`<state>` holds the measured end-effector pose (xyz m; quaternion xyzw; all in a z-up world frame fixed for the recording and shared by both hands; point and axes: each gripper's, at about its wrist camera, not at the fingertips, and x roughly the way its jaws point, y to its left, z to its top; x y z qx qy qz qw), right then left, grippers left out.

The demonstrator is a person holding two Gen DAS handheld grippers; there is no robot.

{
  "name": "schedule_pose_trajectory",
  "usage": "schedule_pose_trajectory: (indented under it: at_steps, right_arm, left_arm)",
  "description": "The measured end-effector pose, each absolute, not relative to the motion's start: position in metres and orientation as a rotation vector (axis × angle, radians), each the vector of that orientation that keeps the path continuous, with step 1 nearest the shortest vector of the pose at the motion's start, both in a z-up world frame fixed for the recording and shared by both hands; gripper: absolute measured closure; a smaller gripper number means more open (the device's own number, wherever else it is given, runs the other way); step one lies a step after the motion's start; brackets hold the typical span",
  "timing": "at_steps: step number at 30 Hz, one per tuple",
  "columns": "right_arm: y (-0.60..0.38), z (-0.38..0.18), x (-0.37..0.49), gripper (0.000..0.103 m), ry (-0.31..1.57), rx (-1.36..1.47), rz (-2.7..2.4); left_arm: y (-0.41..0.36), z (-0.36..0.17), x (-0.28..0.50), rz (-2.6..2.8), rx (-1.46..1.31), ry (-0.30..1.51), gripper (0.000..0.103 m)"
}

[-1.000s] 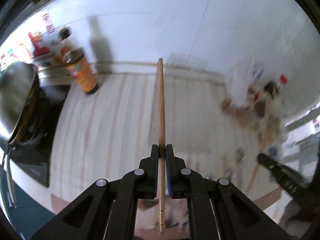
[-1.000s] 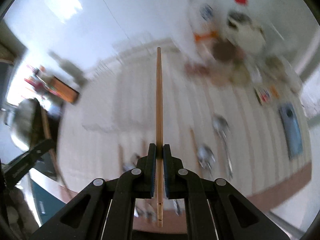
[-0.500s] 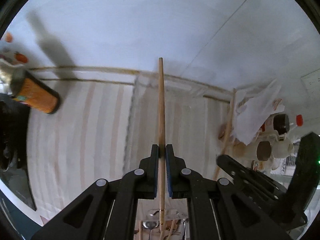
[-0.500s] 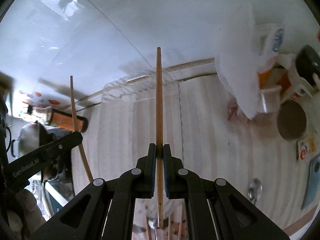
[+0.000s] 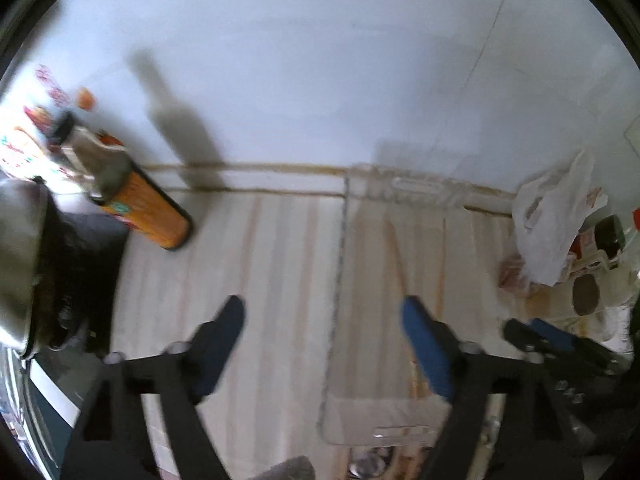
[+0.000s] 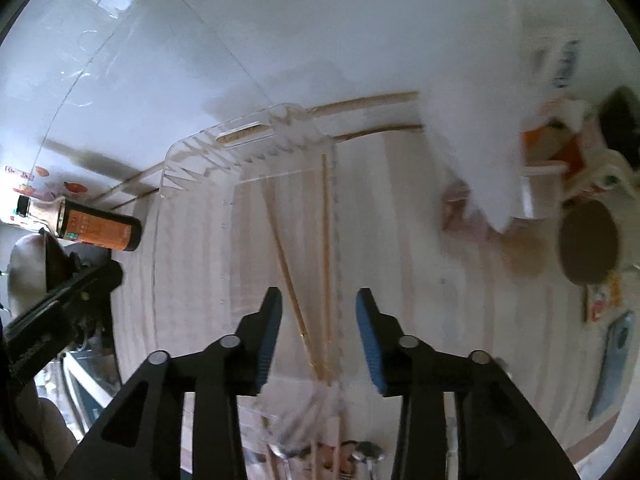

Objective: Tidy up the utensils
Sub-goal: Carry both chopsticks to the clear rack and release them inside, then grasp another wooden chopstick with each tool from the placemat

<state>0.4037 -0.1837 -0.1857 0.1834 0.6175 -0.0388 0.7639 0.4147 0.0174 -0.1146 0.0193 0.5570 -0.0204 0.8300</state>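
Two chopsticks point(image 6: 316, 264) lie in the clear tray point(image 6: 240, 136), along its right side, close together near the camera and spreading apart farther away. The tray sits on the striped counter point(image 6: 416, 280), its far end by the wall point(image 6: 320, 40). A bottle point(image 6: 96, 228) stands to the left of the tray. A plastic bag point(image 5: 552, 224) and cups point(image 5: 586, 300) sit to its right. Spoons point(image 6: 368, 454) lie by its near end.

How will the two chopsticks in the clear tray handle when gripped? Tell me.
The chopsticks look thin, straight and wooden: probably stiff and light. Being slim, they may roll or slip. The clear tray walls around them should likely stop any rolling.
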Motion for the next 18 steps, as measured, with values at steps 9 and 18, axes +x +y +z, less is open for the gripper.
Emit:
schedule_pose_trajectory:
  at_steps: [9, 18]
  right_arm:
    - [-0.192, -0.152, 0.332, 0.034, 1.153, 0.320, -0.214]
    - [-0.199, -0.159, 0.263, 0.034, 1.159, 0.324, -0.296]
  left_arm:
    - [0.026, -0.117, 0.358, -0.018, 0.070, 1.127, 0.000]
    - [0.024, -0.145, 0.304, -0.036, 0.099, 1.192, 0.000]
